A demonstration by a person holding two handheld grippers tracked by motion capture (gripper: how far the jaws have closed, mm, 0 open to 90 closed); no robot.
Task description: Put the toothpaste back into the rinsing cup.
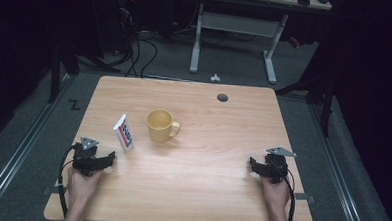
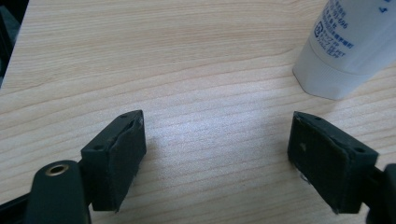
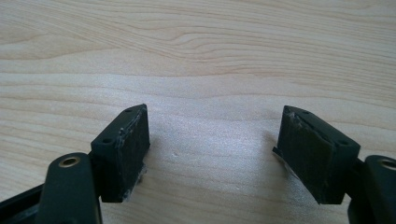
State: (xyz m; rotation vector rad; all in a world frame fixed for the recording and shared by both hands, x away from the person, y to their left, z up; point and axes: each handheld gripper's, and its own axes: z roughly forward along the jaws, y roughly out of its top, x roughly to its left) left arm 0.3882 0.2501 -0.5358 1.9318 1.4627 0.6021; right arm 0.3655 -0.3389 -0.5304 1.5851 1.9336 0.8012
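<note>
Left gripper (image 1: 109, 159) rests on the table (image 1: 215, 191) near its left edge, jaws spread wide with nothing but bare wood between them. Just ahead of it and slightly to its right lies a white tube (image 1: 124, 133), tilted, cap end toward the gripper; in the left gripper view the tube (image 2: 348, 44) sits just beyond the right jaw, not touching it. Farther past the tube stands a yellow mug (image 1: 161, 125), handle pointing right. Right gripper (image 1: 254, 164) rests well apart near the right edge, jaws likewise released and empty.
</note>
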